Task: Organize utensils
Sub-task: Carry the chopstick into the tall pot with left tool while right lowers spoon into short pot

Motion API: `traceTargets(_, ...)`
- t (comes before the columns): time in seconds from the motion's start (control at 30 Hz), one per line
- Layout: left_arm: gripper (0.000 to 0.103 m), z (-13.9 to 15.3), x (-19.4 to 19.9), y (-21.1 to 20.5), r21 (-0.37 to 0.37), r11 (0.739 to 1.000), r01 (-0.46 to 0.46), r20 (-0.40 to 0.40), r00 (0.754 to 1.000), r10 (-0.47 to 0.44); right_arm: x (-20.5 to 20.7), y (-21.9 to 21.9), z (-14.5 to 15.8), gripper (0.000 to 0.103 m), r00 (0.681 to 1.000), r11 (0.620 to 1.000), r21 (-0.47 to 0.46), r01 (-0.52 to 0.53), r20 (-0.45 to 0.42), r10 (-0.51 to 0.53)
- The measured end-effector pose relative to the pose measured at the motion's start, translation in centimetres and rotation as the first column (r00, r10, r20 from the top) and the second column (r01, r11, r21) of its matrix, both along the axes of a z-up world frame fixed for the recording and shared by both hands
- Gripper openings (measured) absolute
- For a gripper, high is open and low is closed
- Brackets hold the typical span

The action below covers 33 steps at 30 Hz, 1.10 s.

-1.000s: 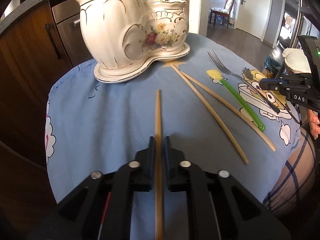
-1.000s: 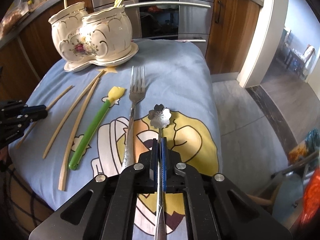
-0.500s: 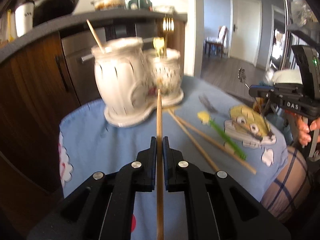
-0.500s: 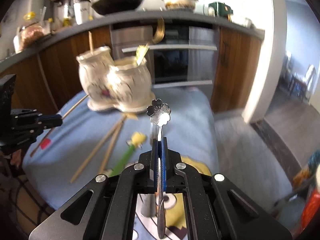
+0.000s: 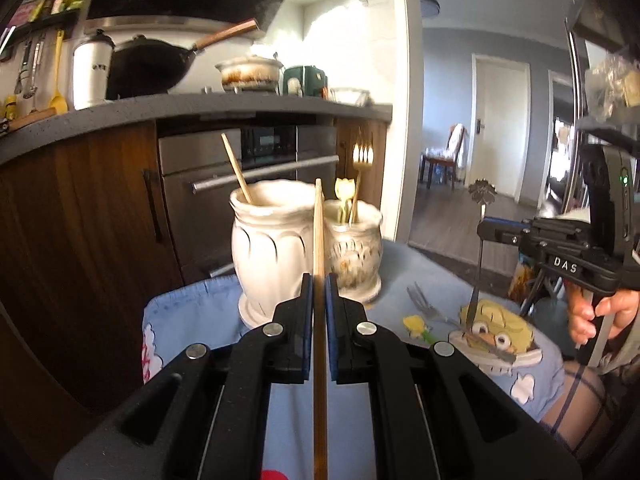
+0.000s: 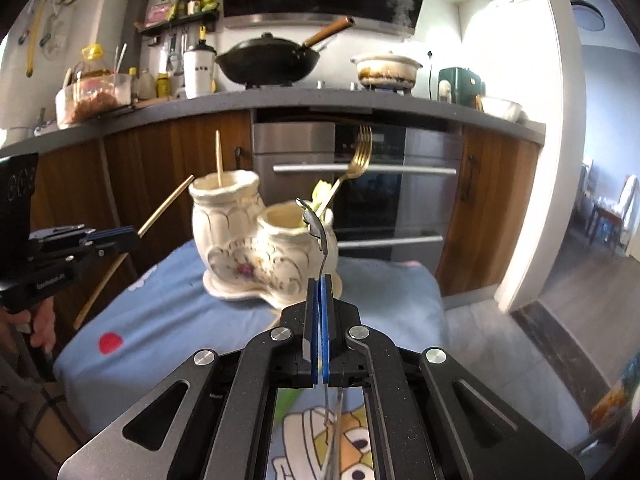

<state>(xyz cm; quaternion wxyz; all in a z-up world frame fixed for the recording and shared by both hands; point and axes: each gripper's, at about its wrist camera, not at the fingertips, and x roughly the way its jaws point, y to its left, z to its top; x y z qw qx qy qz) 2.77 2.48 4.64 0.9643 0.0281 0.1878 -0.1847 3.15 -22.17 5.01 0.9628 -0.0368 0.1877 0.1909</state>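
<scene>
A white two-pot ceramic utensil holder [image 5: 276, 248] [image 6: 248, 240] stands at the far end of the blue cloth. Its tall pot holds one chopstick [image 6: 219, 158]; its low pot holds a gold fork [image 6: 354, 170] and a yellow-headed utensil. My left gripper [image 5: 319, 280] is shut on a wooden chopstick [image 5: 319, 232], held raised and pointing at the holder. My right gripper [image 6: 320, 282] is shut on a silver flower-headed spoon [image 6: 316, 224], lifted above the cloth near the low pot. Each gripper shows in the other's view, the right one [image 5: 486, 231] and the left one [image 6: 128, 234].
A silver fork [image 5: 424, 306] and a yellow-tipped green utensil [image 5: 416, 326] lie on the blue cartoon cloth [image 5: 192, 320]. An oven [image 6: 360, 184] and wooden cabinets stand behind the table. The cloth's right edge drops to the floor [image 6: 500, 344].
Both grippers have lifted off the cloth and tilted up, the left with the chopstick and the right with the spoon. Both have moved closer to the holder.
</scene>
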Motion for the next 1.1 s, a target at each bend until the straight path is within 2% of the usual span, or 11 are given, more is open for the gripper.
traceTargets(0.2, 0.006, 2.9, 1.3, 1.5, -0.084, 0.996, -0.024, 0.127, 0.991, 0.035, 1.1, 0.4, 2.8, 0.002, 0.998, 0.999, 0.043, -0.022, 0.055, 0.02)
traceTargets(0.4, 0.006, 6.0, 4.8, 2.1, -0.198, 0.98, -0.002, 0.183, 0.982, 0.039, 3.3, 0.7, 6.4, 0.002, 0.993, 0.989, 0.137, -0.049, 0.116, 0.033)
traceTargets(0.63, 0.006, 8.4, 9.4, 0.5, -0.226, 0.974, -0.005, 0.263, 0.963, 0.066, 6.7, 1.1, 8.6, 0.002, 0.986, 0.968, 0.242, -0.058, 0.165, 0.018)
traceTargets(0.73, 0.006, 8.4, 11.3, -0.7, -0.206, 0.978, -0.02, 0.285, 0.955, 0.08, 8.3, 1.5, 8.3, 0.002, 0.985, 0.965, 0.256, -0.051, 0.172, 0.006)
traceTargets(0.87, 0.006, 7.2, 13.2, -2.0, -0.151, 0.987, -0.061, 0.299, 0.948, 0.104, 10.3, 2.5, 6.6, 0.002, 0.991, 0.968, 0.247, -0.053, 0.133, 0.02)
traceTargets(1.0, 0.006, 5.6, 14.2, -2.2, -0.138, 0.988, -0.071, 0.264, 0.959, 0.106, 11.8, 3.5, 4.2, 0.002, 0.996, 0.974, 0.216, -0.065, 0.067, 0.052)
traceTargets(1.1, 0.006, 4.7, 13.8, -1.8, -0.16, 0.986, -0.035, 0.242, 0.967, 0.074, 12.5, 4.1, 2.9, 0.002, 0.997, 0.977, 0.201, -0.074, 0.025, 0.07)
